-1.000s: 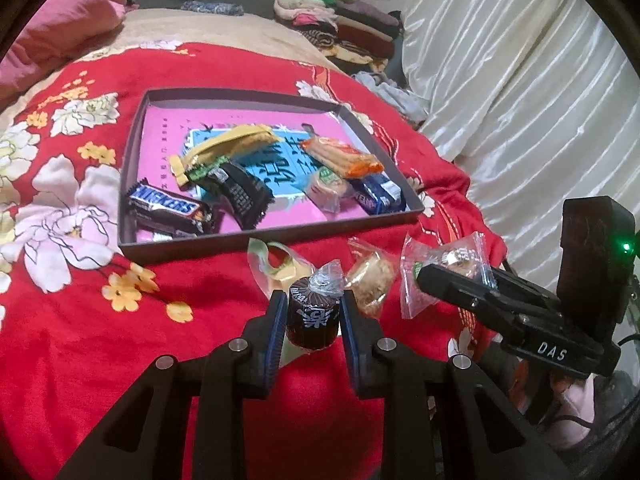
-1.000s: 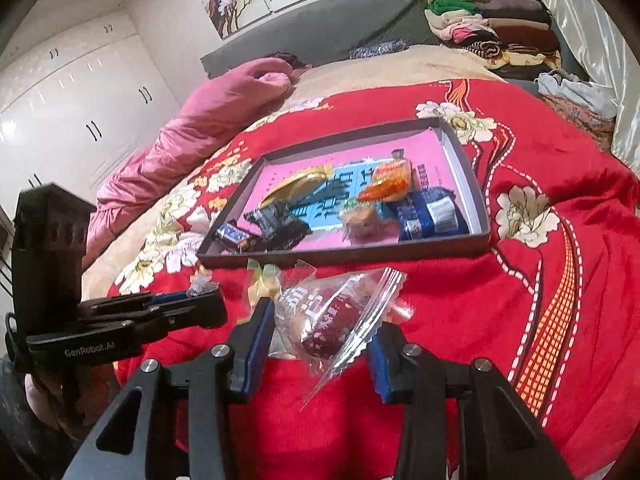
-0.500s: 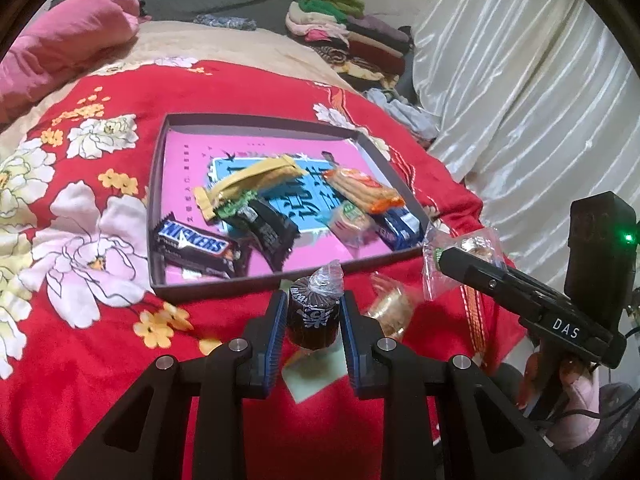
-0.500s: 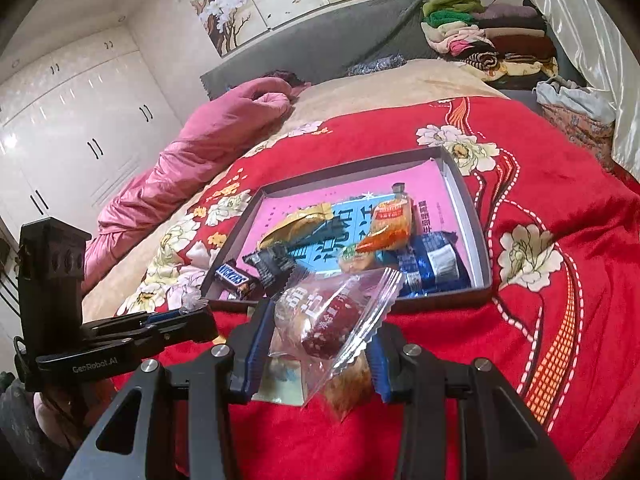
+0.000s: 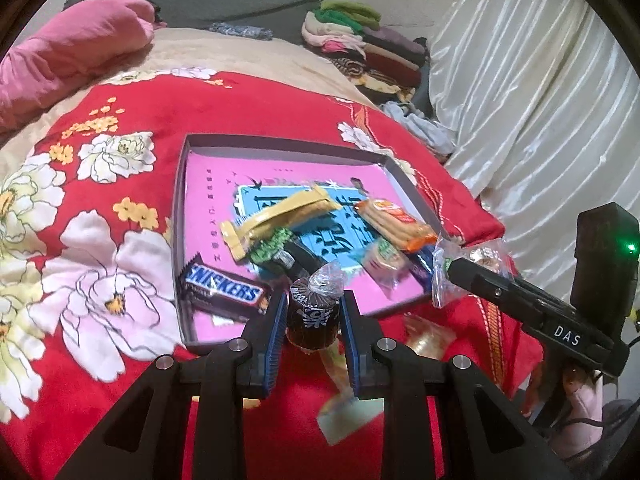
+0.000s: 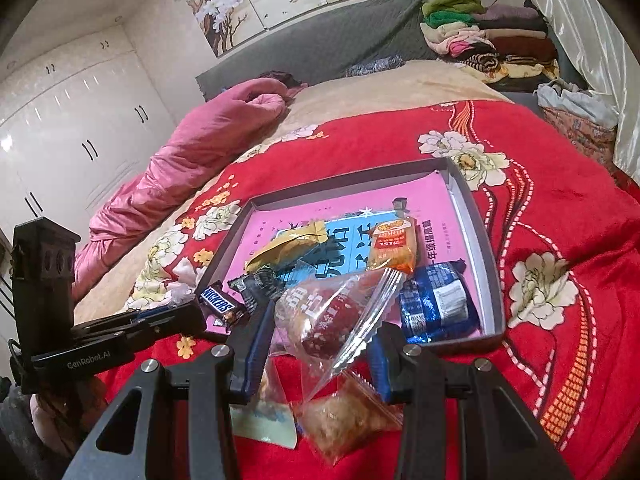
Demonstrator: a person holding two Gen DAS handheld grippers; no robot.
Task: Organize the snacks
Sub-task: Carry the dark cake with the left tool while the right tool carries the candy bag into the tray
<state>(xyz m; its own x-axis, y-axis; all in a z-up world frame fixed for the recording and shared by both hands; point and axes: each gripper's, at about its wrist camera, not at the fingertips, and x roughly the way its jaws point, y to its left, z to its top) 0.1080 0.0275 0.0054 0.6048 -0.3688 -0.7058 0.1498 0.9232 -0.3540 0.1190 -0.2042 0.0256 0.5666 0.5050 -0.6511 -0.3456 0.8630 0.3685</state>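
Note:
My left gripper [image 5: 313, 322] is shut on a small dark round candy [image 5: 312, 316] with a clear twisted top, held over the near edge of the grey box lid [image 5: 280, 145] with its pink floor. My right gripper [image 6: 320, 332] is shut on a clear packet holding a red snack [image 6: 332, 316], also at the lid's near edge; it shows in the left wrist view as the black right gripper [image 5: 452, 268]. In the lid lie a Snickers bar [image 5: 224, 292], a yellow packet [image 5: 280, 216], an orange packet [image 5: 396, 224], a blue packet [image 6: 436, 304] and a dark wrapper [image 6: 256, 292].
Two loose snacks lie on the red floral blanket [image 6: 560, 240] under the grippers: a brown one in clear wrap [image 6: 348, 416] and a pale packet [image 6: 264, 420]. A pink quilt [image 6: 180, 160] lies at left, folded clothes [image 6: 488, 36] at the back, a white curtain [image 5: 520, 100] at right.
Both grippers have moved forward toward the lid with their snacks still held. The lid now sits closer and lower in both views; the loose snacks have slipped beneath the fingers.

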